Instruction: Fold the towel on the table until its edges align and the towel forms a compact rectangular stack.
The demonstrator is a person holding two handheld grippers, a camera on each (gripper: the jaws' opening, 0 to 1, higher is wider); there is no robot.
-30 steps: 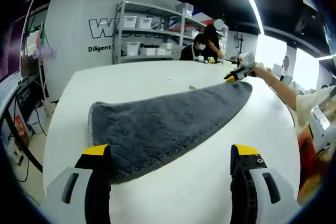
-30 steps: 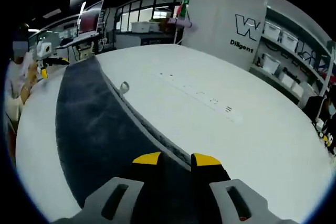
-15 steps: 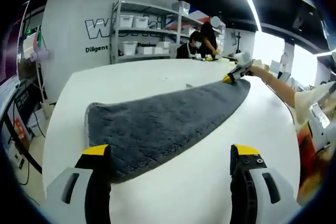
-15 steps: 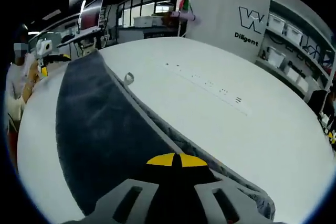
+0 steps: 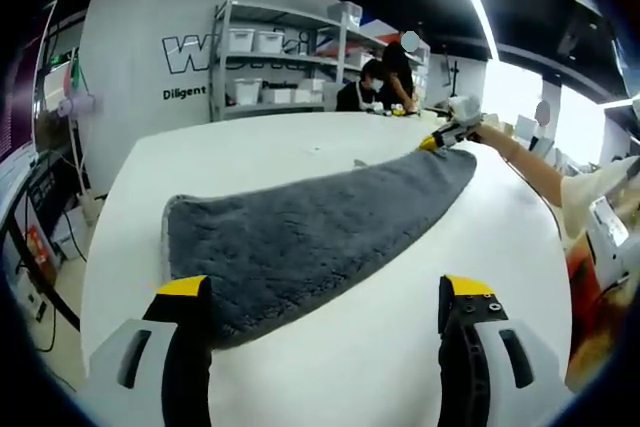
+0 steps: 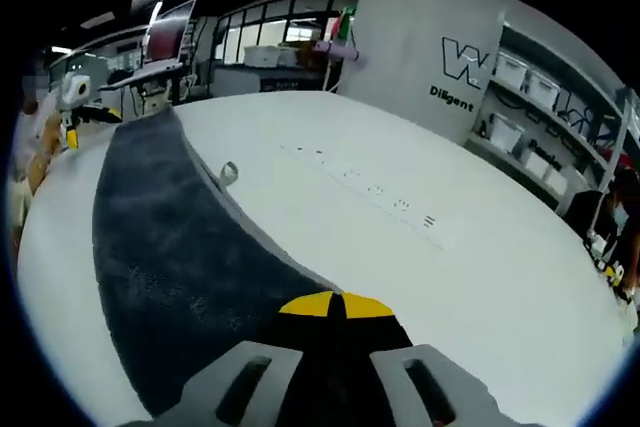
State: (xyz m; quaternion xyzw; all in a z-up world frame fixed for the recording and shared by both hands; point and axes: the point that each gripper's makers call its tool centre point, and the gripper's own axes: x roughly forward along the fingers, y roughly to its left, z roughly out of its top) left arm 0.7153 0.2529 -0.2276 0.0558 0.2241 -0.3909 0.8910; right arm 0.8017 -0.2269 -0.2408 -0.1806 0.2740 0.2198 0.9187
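Observation:
A dark grey towel (image 5: 310,227) lies folded in a long strip across the white round table (image 5: 250,152). In the left gripper view my left gripper (image 5: 325,289) is open, its jaws wide apart astride the towel's near end, the left fingertip (image 5: 184,289) over the towel's corner. At the strip's far end my right gripper (image 5: 440,139) shows small, held by a person's hand. In the right gripper view my right gripper (image 6: 336,304) is shut on the towel (image 6: 150,217), which runs away to the far left, where the left gripper (image 6: 70,107) shows. A small hanging loop (image 6: 228,173) sticks out of the towel's edge.
Metal shelves with white bins (image 5: 270,67) and two people (image 5: 385,82) stand beyond the table. A person's forearm (image 5: 530,172) reaches in from the right. A long marked strip (image 6: 370,187) runs across the tabletop. Desks with a monitor (image 6: 170,32) stand at the far side.
The right gripper's jaws, slightly apart a second ago, have shut on the towel's end. The left gripper has hardly moved and stays open.

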